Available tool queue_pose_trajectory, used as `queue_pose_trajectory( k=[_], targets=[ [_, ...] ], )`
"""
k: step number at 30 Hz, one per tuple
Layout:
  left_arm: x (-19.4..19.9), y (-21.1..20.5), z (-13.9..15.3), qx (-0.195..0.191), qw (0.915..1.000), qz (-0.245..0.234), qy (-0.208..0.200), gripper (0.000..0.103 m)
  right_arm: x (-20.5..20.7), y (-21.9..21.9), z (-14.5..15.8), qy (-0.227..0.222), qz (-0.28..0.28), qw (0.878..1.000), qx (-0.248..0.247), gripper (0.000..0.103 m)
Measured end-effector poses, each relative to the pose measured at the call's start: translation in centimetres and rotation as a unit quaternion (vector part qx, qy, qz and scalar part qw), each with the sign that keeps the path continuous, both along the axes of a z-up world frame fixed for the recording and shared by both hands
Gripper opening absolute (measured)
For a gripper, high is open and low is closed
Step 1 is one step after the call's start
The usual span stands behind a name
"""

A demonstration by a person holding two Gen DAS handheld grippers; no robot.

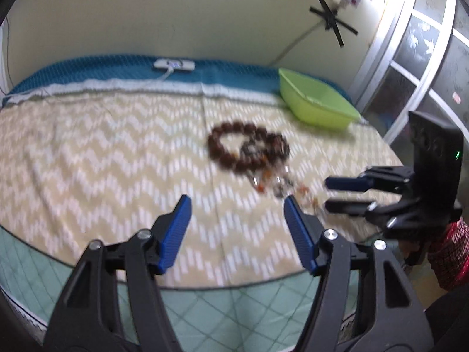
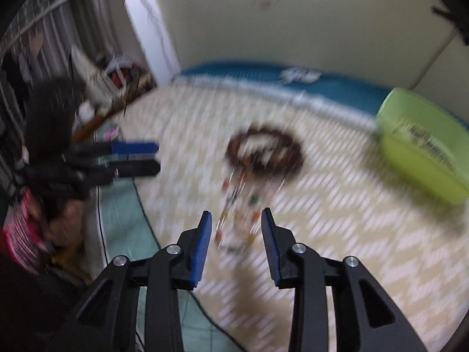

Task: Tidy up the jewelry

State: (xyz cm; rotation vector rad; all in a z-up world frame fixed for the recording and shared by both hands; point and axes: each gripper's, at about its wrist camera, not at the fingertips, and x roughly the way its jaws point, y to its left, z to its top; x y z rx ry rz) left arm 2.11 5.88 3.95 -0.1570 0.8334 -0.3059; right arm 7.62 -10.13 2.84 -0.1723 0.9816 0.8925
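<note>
Both grippers hang above the bed with nothing between their blue pads. Nearest the left wrist camera, the left gripper [image 1: 236, 202] has its fingers spread wide over the chevron-patterned bedspread [image 1: 102, 161], jaws released. To its right the right gripper [image 1: 326, 193] comes in sideways, its two fingers parted with a clear gap between them and gripping nothing. In the right wrist view, heavily blurred, the right gripper [image 2: 236, 215] frames the lower end of a thin chain with small coloured beads [image 2: 237, 220], which lies on the cloth just ahead of the fingertips; whether the fingers touch it cannot be told through the blur. The left gripper [image 2: 156, 155] shows at the left of that view, fingers apart. Just past the thin chain lies a brown beaded necklace [image 1: 247, 148], coiled in overlapping loops near the middle of the bedspread, with the coloured strand trailing from its near side toward the right gripper. Farther back and to the right sits a lime-green plastic basin [image 1: 316, 99], well apart from the beads. A white power strip [image 1: 174, 65] rests on the teal blanket [image 1: 88, 72] against the wall.
</note>
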Motion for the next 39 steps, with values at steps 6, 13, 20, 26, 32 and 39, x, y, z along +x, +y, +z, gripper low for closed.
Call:
queue_pose_trajectory(
  k=[6, 13, 20, 26, 32, 39],
  targets=[
    [-0.8, -2.6, -0.9, 0.025, 0.9991, -0.033, 0.000, 0.063, -2.1, 0.4, -1.4, -0.026, 0.013, 0.998, -0.062, 0.000],
    [-0.9, -5.2, -0.4, 0.050, 0.9957, -0.074, -0.022, 0.063, -1.2, -5.2, 2.7, -0.065, -0.058, 0.996, -0.026, 0.000],
    [1.1, -10.7, 1.3, 0.072, 0.9874, -0.132, -0.049, 0.063, -0.3, -7.8, 7.9, -0.100, -0.093, 0.990, 0.025, 0.000],
    [4.7, -15.9, 1.3, 0.095, 0.9779, -0.175, -0.063, 0.049, -0.1, -8.0, 11.4, -0.131, -0.098, 0.985, 0.058, 0.000],
    [7.9, -16.5, 3.2, 0.045, 0.9812, -0.183, -0.043, 0.005, 0.9, -10.3, 13.6, -0.153, -0.133, 0.976, 0.085, 0.000],
    [11.8, -16.8, 12.1, 0.022, 0.9793, -0.172, -0.105, 0.006, 3.9, -13.4, 17.1, -0.190, -0.176, 0.956, 0.137, 0.000]
  ],
)
